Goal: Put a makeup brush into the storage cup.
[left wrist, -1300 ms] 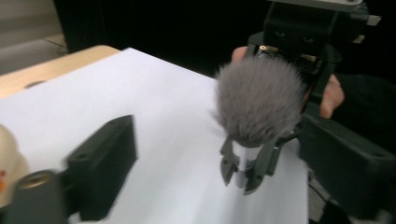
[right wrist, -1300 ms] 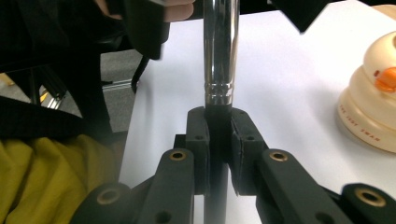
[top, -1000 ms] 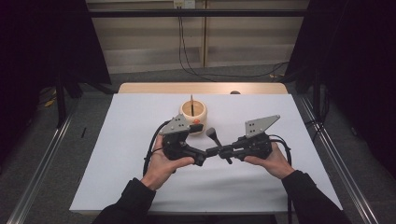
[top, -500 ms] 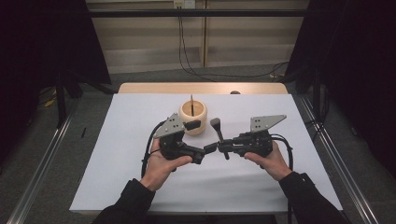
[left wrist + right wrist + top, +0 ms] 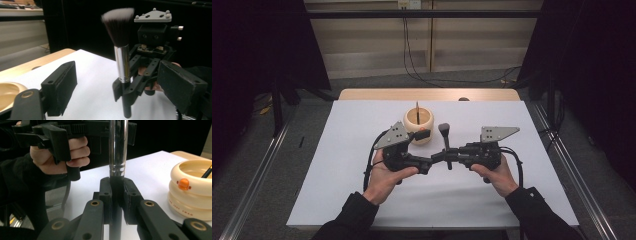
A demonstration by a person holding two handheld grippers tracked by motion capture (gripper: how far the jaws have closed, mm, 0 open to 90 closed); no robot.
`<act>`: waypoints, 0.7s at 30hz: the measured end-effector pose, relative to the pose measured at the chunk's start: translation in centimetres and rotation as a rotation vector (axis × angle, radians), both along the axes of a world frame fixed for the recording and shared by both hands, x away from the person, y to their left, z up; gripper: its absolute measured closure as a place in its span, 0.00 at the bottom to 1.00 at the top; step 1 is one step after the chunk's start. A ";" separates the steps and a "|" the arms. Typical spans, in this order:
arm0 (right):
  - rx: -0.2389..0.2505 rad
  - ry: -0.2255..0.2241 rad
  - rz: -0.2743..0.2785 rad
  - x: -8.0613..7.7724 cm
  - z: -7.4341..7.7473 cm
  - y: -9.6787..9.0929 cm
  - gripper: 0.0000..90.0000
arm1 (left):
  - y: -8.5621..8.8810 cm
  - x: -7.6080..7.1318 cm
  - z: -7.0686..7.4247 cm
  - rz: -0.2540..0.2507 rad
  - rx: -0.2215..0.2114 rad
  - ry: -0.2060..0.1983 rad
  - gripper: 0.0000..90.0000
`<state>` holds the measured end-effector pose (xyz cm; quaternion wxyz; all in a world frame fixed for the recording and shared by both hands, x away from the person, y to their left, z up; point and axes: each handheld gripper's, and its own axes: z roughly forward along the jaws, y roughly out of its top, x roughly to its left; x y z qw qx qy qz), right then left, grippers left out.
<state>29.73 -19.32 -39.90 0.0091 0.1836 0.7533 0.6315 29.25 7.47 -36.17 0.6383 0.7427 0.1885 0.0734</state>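
Note:
A makeup brush (image 5: 445,136) with black bristles, a silver ferrule (image 5: 122,62) and a black handle stands upright above the white table cover. My right gripper (image 5: 444,157) is shut on its handle (image 5: 116,195), its jaws pressed on both sides. My left gripper (image 5: 427,164) faces it from the left and is open. In the left gripper view, the brush stands between and beyond its two wide-apart jaws, touching neither. A cream ringed cup (image 5: 418,123) holding a thin stick (image 5: 417,112) sits just behind the grippers.
The white cover (image 5: 337,175) spreads over a wooden table (image 5: 377,94), with bare room to the left, right and front. The cup (image 5: 192,192) carries a small orange bead (image 5: 183,183). Metal rails (image 5: 257,180) run along both table sides.
The brush has swung from a tilt to upright, its head higher. Both hands have shifted only slightly; the right gripper has stayed shut on the handle.

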 end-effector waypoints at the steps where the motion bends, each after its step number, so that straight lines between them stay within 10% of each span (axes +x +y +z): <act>1: -0.003 -0.006 -0.006 0.0 0.0 0.1 0.89 | 0.0 0.0 0.0 0.002 -0.015 0.014 0.23; 11: 0.003 -0.013 0.026 -0.3 0.1 0.5 0.89 | -1.1 -0.3 0.7 0.002 -0.024 -0.027 0.41; 21: 0.009 -0.014 0.024 -0.3 0.0 0.6 0.89 | -1.5 0.2 0.6 -0.030 -0.018 0.019 0.66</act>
